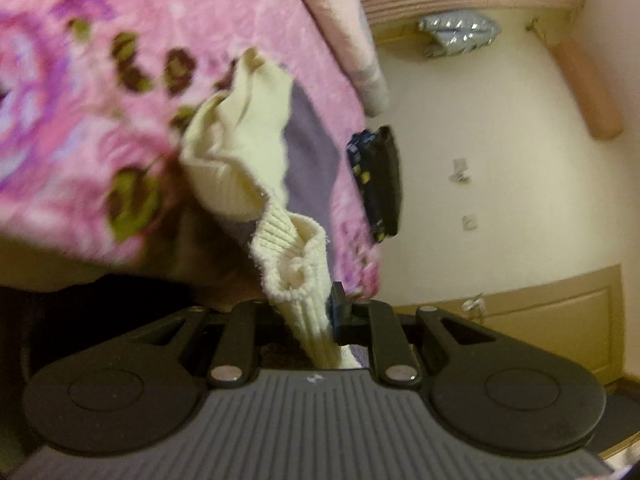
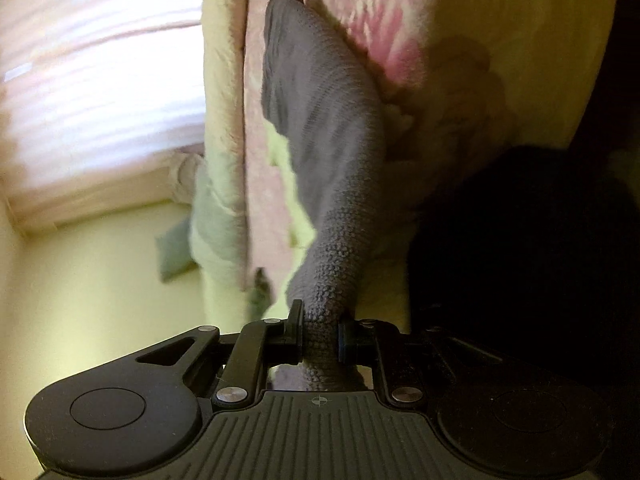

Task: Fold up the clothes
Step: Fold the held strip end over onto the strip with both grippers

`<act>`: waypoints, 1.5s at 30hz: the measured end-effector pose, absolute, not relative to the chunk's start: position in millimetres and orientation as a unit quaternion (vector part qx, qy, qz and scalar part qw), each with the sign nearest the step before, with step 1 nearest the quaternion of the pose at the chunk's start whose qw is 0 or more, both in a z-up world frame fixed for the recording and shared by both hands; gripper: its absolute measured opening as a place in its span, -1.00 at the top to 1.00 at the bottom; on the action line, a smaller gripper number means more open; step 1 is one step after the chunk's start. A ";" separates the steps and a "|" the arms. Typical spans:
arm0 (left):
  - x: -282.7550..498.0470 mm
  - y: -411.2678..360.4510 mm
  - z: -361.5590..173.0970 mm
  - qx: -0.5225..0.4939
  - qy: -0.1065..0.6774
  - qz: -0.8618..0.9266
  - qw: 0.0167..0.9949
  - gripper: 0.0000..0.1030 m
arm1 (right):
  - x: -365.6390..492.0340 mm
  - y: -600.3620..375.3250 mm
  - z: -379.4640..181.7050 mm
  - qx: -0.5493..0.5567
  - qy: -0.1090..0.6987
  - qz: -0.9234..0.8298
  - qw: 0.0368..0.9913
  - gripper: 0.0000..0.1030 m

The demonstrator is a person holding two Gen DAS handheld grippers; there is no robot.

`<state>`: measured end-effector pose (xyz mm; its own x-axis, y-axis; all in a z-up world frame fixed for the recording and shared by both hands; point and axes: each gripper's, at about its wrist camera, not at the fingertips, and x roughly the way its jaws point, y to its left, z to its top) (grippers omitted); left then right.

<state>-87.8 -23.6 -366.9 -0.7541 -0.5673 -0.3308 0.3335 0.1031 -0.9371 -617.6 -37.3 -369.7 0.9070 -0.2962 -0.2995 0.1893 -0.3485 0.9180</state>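
Observation:
In the left wrist view a knit garment hangs over the pink flowered blanket (image 1: 100,92). Its cream ribbed part (image 1: 244,152) runs down into my left gripper (image 1: 310,316), which is shut on the ribbed edge; one finger is hidden behind the fabric. A grey-purple panel (image 1: 312,156) of the garment shows behind the cream part. In the right wrist view my right gripper (image 2: 320,336) is shut on a bunched end of grey-purple knit (image 2: 320,120), which stretches away from the fingers across the pink bedding (image 2: 376,28).
A dark object with a blue and yellow pattern (image 1: 376,184) sits at the bed's edge. On the cream floor (image 1: 480,140) lie a silvery crumpled item (image 1: 460,32), a pink bolster (image 1: 588,88) and small scraps. A wooden panel (image 1: 552,320) stands close by.

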 end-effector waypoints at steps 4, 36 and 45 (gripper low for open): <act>-82.9 -68.1 -361.0 -0.127 0.689 -0.636 0.323 0.71 | -607.8 -82.7 -359.3 0.815 -0.072 -0.185 0.544 0.70; -177.7 -207.2 -334.0 0.104 0.396 -0.767 0.494 0.32 | -577.0 -293.7 -338.1 0.536 -0.088 -0.410 0.732 -0.53; -145.5 -230.3 -349.9 0.089 0.400 -0.736 0.539 0.15 | -561.0 -278.5 -359.3 0.458 0.032 -0.409 0.789 -0.52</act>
